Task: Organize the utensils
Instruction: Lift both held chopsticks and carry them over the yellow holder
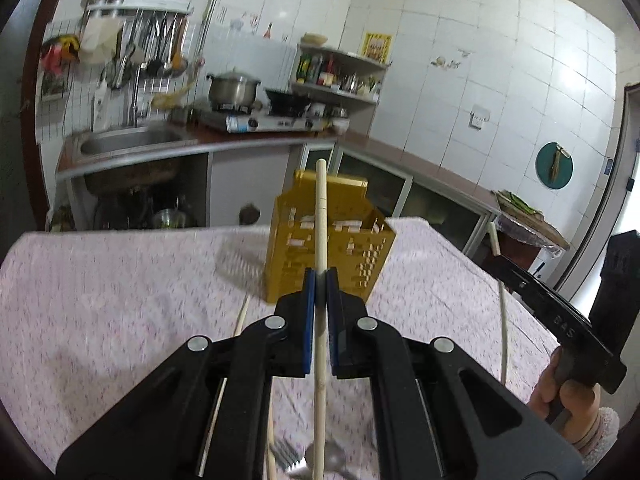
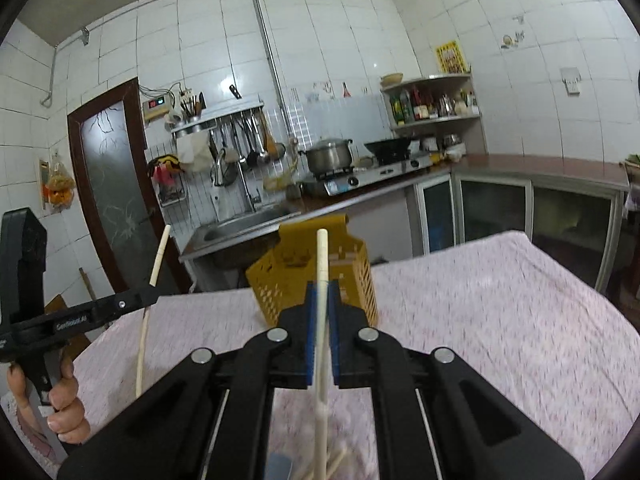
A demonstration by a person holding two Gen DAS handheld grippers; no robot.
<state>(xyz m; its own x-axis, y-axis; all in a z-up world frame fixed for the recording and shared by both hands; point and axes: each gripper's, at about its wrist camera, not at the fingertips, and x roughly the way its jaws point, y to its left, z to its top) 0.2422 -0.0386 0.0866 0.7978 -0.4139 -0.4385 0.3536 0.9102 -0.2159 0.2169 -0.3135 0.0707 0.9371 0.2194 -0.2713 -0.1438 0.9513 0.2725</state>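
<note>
- Left gripper (image 1: 320, 276): blue pads (image 1: 307, 320) closed tight on a pale wooden chopstick (image 1: 321, 216); stick clamped near mid-length, upper end rising above the jaws, lower end trailing back toward the camera.
- Right gripper (image 2: 321, 286): jaws likewise pinched shut on a second chopstick (image 2: 322, 256), tip pointing up and forward, shaft passing between the pads.
- Each gripper visible from the other's camera: right one at the right edge of the left view (image 1: 560, 312), hand (image 1: 560, 392) wrapped round its grip, its stick curving below it; left one at the left edge of the right view (image 2: 80, 312), held by a hand (image 2: 64, 396).
- Both grippers raised above a table under a pink patterned cloth (image 1: 120, 300).
- Yellow perforated utensil holder (image 1: 332, 248) standing on the cloth just beyond both sets of jaws, tilted in view; interior not clearly readable, contents cannot be determined.
- Loose items on the cloth beneath the left gripper: a fork (image 1: 284, 454), a spoon (image 1: 330, 460), more chopsticks (image 1: 244, 312).
- Further chopsticks (image 2: 336, 460) lying under the right gripper.
- Background: steel sink (image 1: 132, 140), gas stove with lidded pot (image 1: 234, 88) and dark wok (image 1: 288, 98), corner shelf of bottles (image 1: 336, 72), wall rack with hanging ladles (image 1: 156, 48).
</note>
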